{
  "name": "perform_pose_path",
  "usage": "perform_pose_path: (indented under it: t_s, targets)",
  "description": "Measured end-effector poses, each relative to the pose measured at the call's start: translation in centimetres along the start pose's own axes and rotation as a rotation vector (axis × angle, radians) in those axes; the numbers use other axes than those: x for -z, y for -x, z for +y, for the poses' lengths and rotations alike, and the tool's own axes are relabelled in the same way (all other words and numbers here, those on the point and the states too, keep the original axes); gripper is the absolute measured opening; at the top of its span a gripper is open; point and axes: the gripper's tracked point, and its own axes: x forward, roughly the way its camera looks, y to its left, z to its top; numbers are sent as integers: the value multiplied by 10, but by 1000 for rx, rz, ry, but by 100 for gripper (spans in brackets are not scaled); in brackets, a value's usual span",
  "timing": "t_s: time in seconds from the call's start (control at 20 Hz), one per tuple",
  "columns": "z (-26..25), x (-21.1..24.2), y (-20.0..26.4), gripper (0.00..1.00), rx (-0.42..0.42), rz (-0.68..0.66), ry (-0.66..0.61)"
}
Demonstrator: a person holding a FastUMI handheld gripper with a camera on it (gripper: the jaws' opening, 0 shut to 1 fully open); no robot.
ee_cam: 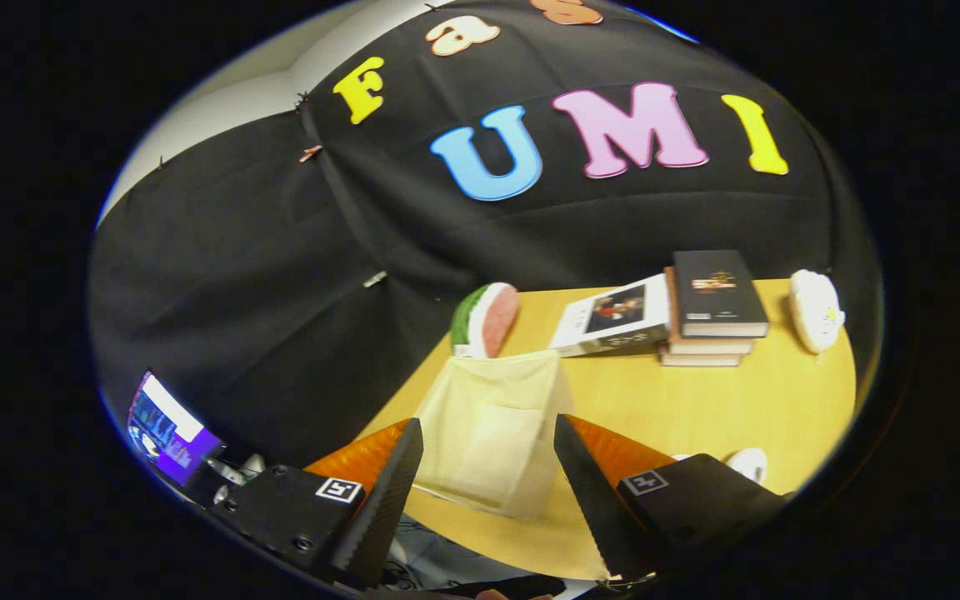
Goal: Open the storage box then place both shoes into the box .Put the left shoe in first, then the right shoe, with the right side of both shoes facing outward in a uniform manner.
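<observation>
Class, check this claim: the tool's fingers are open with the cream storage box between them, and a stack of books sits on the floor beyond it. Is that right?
One error: the stack of books sits on the wooden table, not the floor. The gripper view shows this. The tool is indeed open, with the cream storage box between its fingers.

The lower corners of the storage box (492,433) are hidden behind the gripper (488,450), whose jaws stand apart. A white shoe (748,463) on the counter (697,400) is largely covered. A screen (167,429) is cut off
</observation>
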Motion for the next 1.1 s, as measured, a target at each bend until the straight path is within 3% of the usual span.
perform_pose_path:
  t_s: [0.25, 0.4, 0.65, 1.1]
  targets:
    - [-88, 50, 42, 97, 192, 75, 21]
    - [-124, 102, 54, 97, 256, 185, 47]
    - [-153, 169, 52, 97, 293, 317, 82]
    - [-201, 203, 8, 97, 331, 423, 215]
